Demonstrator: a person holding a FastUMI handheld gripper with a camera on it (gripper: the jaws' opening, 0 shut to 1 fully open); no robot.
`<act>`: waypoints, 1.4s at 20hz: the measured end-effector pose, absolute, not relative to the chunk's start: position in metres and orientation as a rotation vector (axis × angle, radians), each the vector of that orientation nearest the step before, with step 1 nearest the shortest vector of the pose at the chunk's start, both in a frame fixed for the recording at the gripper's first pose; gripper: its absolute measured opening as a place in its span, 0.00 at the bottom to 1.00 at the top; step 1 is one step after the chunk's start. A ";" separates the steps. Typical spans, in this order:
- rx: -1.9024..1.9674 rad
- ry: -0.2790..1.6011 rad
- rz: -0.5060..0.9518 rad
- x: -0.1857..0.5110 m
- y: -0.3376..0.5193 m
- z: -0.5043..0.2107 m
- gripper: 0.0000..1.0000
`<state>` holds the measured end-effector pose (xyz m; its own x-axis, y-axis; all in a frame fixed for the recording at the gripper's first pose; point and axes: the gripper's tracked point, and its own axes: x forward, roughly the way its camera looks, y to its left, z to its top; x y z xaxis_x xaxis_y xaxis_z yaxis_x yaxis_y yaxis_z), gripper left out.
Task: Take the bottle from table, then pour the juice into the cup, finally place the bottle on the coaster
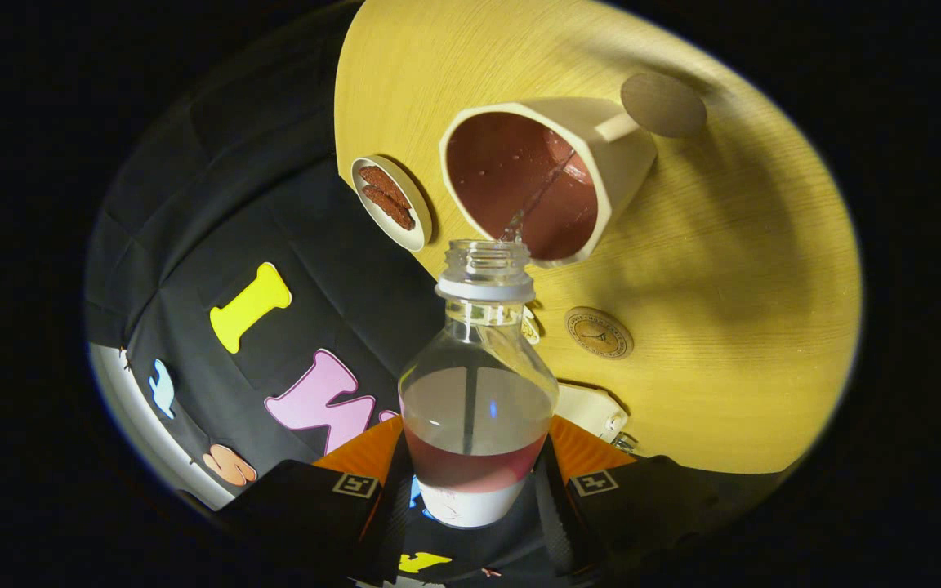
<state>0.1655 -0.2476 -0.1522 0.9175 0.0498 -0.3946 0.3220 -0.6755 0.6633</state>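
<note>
Pouring now, the gripper (474,482) is pinching the tilted bottle (476,392), its neck pointing ahead into the cup (540,175).

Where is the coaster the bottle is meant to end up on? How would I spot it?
Start at the wooden table and find the big cup of red juice that the bottle, clamped in the gripper, is pouring into. The coaster lies beside the bottle's neck, nearer than the cup. It is a small flat round disc with a stamped emblem, unlike the dish holding snacks.
</note>
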 end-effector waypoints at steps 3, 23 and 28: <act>2.321 0.239 -0.452 0.169 -0.249 -0.147 0.70; 2.531 0.108 -0.502 0.189 -0.268 -0.131 0.70; 2.528 0.097 -0.493 0.189 -0.269 -0.129 0.70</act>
